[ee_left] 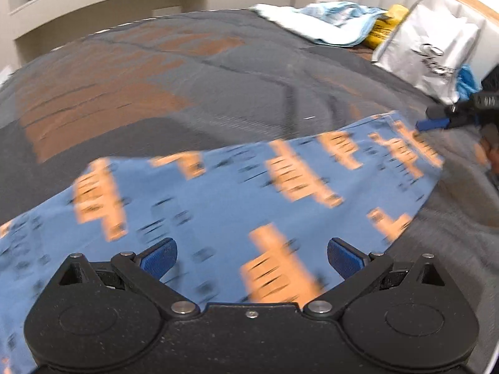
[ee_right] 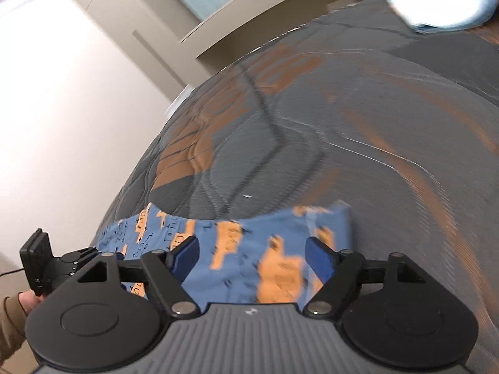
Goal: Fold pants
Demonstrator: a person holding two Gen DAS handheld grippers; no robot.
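Blue cotton with orange figures, one pair of pants (ee_left: 218, 205), lay spread on the bed (ee_left: 156, 78) beneath two tools. Left tool (ee_left: 252, 257) hovered over the cloth with both blue fingers (ee_left: 160, 254) spread apart, released, grasping nothing. Right tool (ee_right: 252, 255) was likewise spread wide above the pants (ee_right: 249, 249) near their far edge. Beyond, the grey and brown quilt stretched away; at the headboard lay one white bag (ee_left: 430, 46), one pale blue bundle (ee_left: 327, 21) and one yellow item (ee_left: 386, 25).
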